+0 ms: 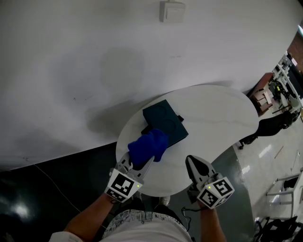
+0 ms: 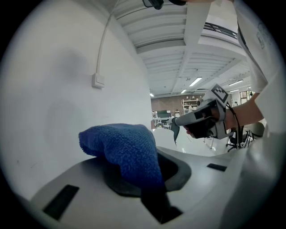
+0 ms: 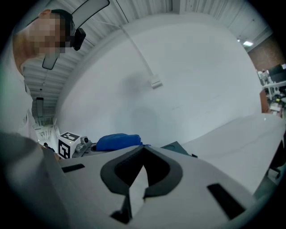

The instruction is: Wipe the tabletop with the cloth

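A bunched blue cloth (image 1: 149, 146) hangs over the near left part of the round white table (image 1: 218, 108). My left gripper (image 1: 138, 163) is shut on it. In the left gripper view the cloth (image 2: 120, 145) covers the jaws and hides the fingertips. The cloth's far end overlaps a flat dark teal square box (image 1: 165, 120) lying on the table. My right gripper (image 1: 191, 163) hovers at the table's near edge, to the right of the cloth, shut with nothing in it. The right gripper view shows its own jaws (image 3: 143, 151) meeting, with the cloth (image 3: 117, 141) to the left.
A white wall rises just behind the table, with a switch box (image 1: 172, 10) on it. Dark floor lies to the left. To the right stand a black chair (image 1: 270, 126) and racks of equipment (image 1: 286, 80). The person's legs are below the table's near edge.
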